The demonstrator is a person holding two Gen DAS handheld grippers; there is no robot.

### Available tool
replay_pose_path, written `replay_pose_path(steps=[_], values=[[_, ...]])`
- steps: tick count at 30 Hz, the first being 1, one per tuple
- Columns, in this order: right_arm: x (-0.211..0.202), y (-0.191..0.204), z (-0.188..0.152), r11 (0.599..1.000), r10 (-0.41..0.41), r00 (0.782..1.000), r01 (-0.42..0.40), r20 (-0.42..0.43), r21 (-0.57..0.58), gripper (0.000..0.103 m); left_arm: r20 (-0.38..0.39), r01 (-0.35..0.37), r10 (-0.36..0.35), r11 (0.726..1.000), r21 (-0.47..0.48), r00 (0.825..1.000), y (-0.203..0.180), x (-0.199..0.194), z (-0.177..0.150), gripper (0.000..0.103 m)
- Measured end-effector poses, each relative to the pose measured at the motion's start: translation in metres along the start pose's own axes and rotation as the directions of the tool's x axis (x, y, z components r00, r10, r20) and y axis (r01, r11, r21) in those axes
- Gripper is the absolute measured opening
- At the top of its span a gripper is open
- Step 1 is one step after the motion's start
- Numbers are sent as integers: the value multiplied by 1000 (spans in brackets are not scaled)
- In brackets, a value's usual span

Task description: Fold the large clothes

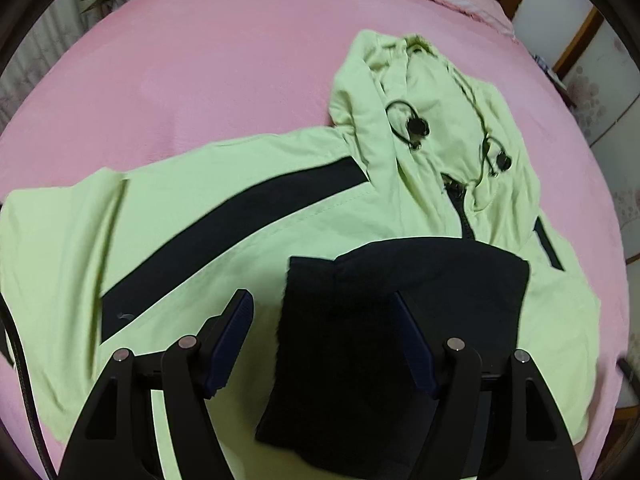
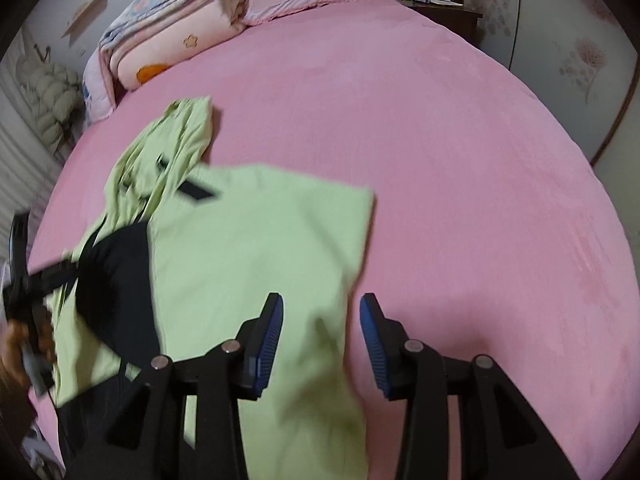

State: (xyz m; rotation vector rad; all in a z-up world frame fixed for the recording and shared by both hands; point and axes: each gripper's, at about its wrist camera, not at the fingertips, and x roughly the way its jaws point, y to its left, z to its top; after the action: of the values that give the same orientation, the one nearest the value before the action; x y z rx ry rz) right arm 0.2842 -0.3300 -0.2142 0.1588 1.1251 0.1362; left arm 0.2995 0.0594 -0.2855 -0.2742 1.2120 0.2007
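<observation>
A light green hooded jacket with black stripes lies flat on the pink bed sheet, its hood toward the pillows. A black folded part of it rests on the front. My left gripper hangs over that black part, open, with the cloth between the fingers and a gap at the left pad. In the right wrist view the jacket has a side folded in. My right gripper is open over its right edge, holding nothing. The left gripper and a hand show at the far left.
Folded quilts and pillows lie at the head of the bed. A dark bedside table and flowered wardrobe doors stand to the right. A puffy grey garment hangs at the left. Bare pink sheet spreads right of the jacket.
</observation>
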Motion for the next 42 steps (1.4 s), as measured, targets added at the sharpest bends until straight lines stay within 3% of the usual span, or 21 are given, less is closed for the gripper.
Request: replay_pose_path(steps=[2, 6, 9, 10, 11, 12, 14, 18, 22, 25, 29, 32, 33, 36, 38, 42], values=[[23, -9, 18, 1000, 5, 1000, -5, -20, 21, 40, -17, 8, -7, 999, 32, 1000, -7, 9, 2, 54], [66, -28, 40, 996, 3, 995, 6, -97, 90, 40, -17, -33, 34, 997, 63, 999, -14, 19, 4, 47], [85, -35, 46, 990, 70, 991, -55, -118, 129, 39, -4, -58, 59, 996, 63, 998, -13, 20, 5, 30], [86, -34, 46, 989, 83, 990, -68, -114, 128, 35, 3, -66, 66, 995, 69, 998, -14, 19, 5, 26], [86, -30, 48, 993, 81, 991, -71, -108, 99, 12, 11, -73, 72, 994, 76, 997, -14, 18, 4, 24], [86, -26, 50, 997, 54, 993, -47, -103, 67, 4, 26, -88, 86, 992, 91, 996, -16, 15, 3, 23], [81, -11, 53, 1000, -10, 998, 8, -59, -27, 3, 61, -147, 139, 980, 137, 988, -23, 13, 0, 21], [93, -3, 50, 987, -109, 994, 104, -34, -125, 3, 103, -227, 211, 956, 183, 972, -34, 19, -7, 20], [98, 0, 43, 966, -185, 982, 175, -38, -188, 6, 117, -258, 238, 944, 206, 964, -36, 20, -13, 21], [79, 10, 46, 961, -214, 976, 201, -46, -191, 10, 104, -262, 246, 943, 207, 964, -34, 3, -13, 27], [28, 28, 34, 976, -117, 993, 121, 32, -183, 10, 187, -250, 216, 951, 181, 958, -47, -40, -17, 39], [-1, 59, 12, 979, -7, 997, 21, 72, -202, 10, 242, -150, 108, 976, 160, 964, -60, -74, -33, 49], [-4, 68, 5, 979, 24, 997, -8, 74, -206, 10, 243, -101, 62, 984, 149, 968, -65, -81, -42, 49], [-2, 108, -29, 961, 154, 987, -140, 41, -240, 10, 212, -48, 19, 990, 132, 977, -76, -73, -63, 49], [13, 131, -46, 949, 148, 989, -141, 3, -281, 10, 166, -54, 33, 991, 122, 986, -81, -57, -77, 45], [41, 138, -78, 944, 32, 999, -36, -19, -329, 10, 116, -123, 111, 987, 103, 987, -64, -26, -95, 40]])
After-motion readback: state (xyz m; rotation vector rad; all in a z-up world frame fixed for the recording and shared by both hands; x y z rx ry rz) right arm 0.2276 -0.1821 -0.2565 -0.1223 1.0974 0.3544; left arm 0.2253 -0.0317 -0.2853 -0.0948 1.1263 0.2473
